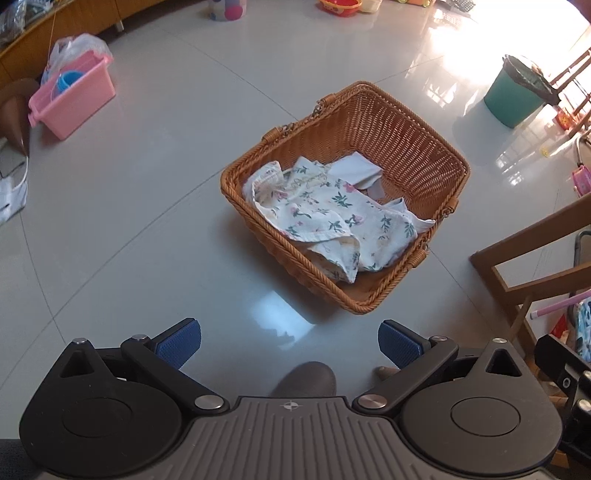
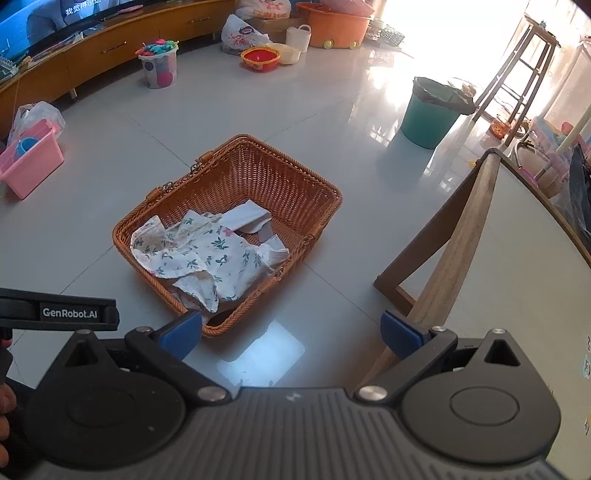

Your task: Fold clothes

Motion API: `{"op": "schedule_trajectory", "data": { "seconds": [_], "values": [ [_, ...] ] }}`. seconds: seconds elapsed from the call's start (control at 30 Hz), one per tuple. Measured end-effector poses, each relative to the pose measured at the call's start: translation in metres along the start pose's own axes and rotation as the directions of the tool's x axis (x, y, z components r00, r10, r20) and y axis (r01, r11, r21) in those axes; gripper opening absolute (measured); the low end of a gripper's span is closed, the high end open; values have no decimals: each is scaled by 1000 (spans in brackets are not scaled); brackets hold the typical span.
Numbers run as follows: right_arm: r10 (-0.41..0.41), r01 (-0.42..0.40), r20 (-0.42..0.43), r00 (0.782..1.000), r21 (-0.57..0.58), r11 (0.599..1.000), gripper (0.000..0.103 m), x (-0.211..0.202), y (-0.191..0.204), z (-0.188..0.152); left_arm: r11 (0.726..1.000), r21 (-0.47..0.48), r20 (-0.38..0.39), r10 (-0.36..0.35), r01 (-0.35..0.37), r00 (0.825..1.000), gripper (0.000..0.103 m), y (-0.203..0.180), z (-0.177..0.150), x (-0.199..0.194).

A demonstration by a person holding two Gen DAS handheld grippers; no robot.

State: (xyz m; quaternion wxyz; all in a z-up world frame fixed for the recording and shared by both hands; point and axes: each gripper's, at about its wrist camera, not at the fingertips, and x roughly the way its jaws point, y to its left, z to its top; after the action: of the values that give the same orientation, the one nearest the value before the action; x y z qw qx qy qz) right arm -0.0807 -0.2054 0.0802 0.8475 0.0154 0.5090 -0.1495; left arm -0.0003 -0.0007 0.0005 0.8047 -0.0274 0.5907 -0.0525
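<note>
Pink bin [image 1: 74, 101], teal bucket [image 2: 430, 112]

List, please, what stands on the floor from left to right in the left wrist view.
pink plastic bin → wicker basket holding the floral garment → green trash bin

Floral garment [image 1: 325, 214] covers most of the wicker basket's [image 1: 406, 122] floor and part of a white cloth [image 1: 356, 168] at 1 o'clock. Pink bin [image 2: 31, 166] is cut off at 9 o'clock; screen text [image 2: 83, 6] is illegible.
</note>
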Motion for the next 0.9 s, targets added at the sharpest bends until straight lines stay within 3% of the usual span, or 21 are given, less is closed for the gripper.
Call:
{"op": "schedule_trajectory", "data": {
  "seconds": [0.2, 0.3, 0.37, 0.9],
  "values": [
    [-6, 7, 11, 1000, -12, 1000, 103, 2, 1, -3, 997, 65, 62, 45, -49, 997, 103, -17, -12, -3],
    [-10, 10, 16, 1000, -22, 1000, 103, 3, 7, -5, 996, 64, 25, 53, -54, 998, 103, -27, -9, 2],
    [8, -8, 1, 1000, -26, 1000, 103, 8, 4, -1, 999, 29, 1, 27, -27, 1000, 103, -12, -1, 3],
    [24, -24, -12, 1000, -48, 999, 103, 15, 9, 0, 1000, 16, -20, 22, -21, 1000, 103, -7, 3, 11]
  ]
}}
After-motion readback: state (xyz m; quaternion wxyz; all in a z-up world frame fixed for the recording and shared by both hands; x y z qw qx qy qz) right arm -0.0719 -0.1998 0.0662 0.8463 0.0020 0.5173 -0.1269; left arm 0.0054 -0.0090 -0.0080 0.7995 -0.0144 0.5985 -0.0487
